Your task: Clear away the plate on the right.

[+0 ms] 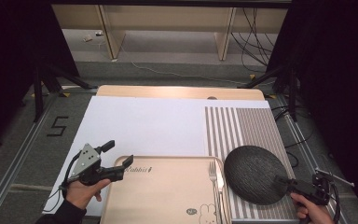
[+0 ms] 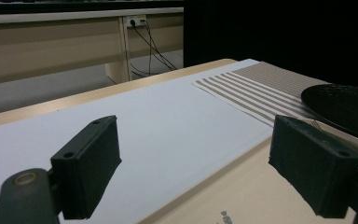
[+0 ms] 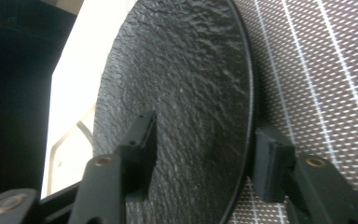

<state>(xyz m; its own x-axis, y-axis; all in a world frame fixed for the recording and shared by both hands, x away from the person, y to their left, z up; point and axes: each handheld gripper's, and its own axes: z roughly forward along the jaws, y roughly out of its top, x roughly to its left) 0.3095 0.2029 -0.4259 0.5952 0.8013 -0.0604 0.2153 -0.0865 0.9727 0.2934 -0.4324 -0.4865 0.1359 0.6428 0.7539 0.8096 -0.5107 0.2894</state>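
Right gripper point(image 1: 283, 181) straddles the black textured plate point(image 1: 254, 172) rim, jaws not visibly clamped, seemingly to lift it. Left gripper point(image 1: 120, 159) hovers wide open, holding nothing, at the gold tray point(image 1: 163, 196) corner.

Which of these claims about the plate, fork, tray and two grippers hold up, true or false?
1. The right gripper has its jaws on either side of the black plate's rim. True.
2. The fork lies on the striped placemat. False: it lies along the right side of the gold tray.
3. The left gripper is open at the tray's upper left corner. True.
4. The black plate sits on the white sheet. False: it is over the striped placemat, beside the tray.
5. The left gripper holds the fork. False: nothing is between its jaws.
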